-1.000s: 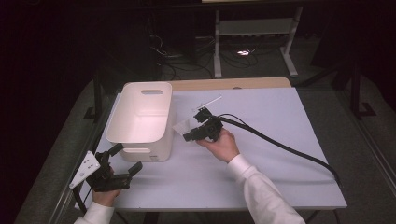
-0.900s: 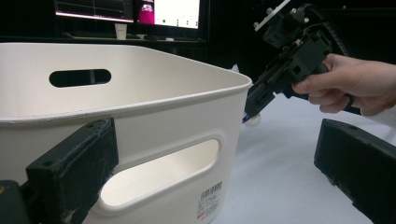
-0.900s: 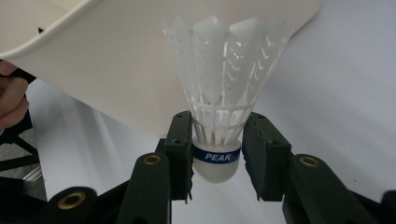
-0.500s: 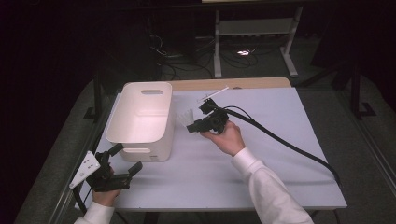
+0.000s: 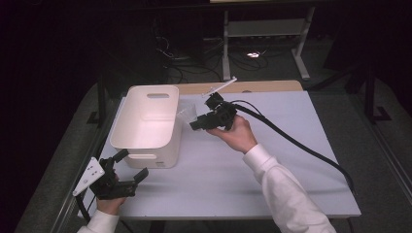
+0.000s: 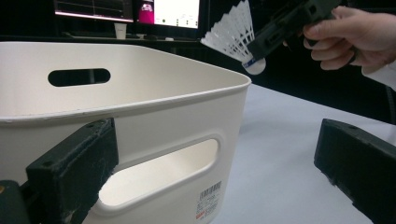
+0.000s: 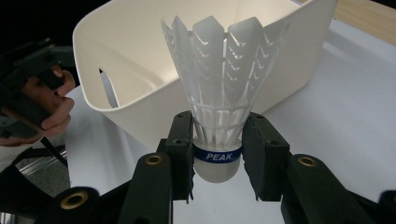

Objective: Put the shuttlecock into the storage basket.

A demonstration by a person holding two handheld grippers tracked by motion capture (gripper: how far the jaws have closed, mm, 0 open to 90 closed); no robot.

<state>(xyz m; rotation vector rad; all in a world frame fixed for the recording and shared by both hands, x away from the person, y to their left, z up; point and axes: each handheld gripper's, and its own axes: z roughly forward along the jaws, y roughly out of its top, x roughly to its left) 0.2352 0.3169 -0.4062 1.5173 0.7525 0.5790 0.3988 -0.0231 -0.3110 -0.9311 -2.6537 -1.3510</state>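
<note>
A white feather shuttlecock (image 7: 219, 79) with a blue band around its cork is held up off the table, my right gripper (image 7: 217, 150) shut on its base. From above, that gripper (image 5: 197, 122) is raised beside the right rim of a white plastic bin (image 5: 145, 158), with the shuttlecock (image 5: 187, 113) pointing toward the bin. In the left gripper view the shuttlecock (image 6: 233, 35) hangs above the bin's (image 6: 154, 116) far corner. My left gripper (image 5: 132, 164) rests low at the bin's near left corner, open, with nothing between its fingers.
A thick black cable (image 5: 301, 145) trails from the right gripper across the white table (image 5: 272, 194) to its right edge. A wooden strip (image 5: 262, 86) and a thin white stick (image 5: 221, 87) lie along the far edge. A metal rack (image 5: 262, 29) stands beyond.
My right gripper has risen with the shuttlecock and now sits higher beside the bin's right rim. The left gripper has stayed where it was.
</note>
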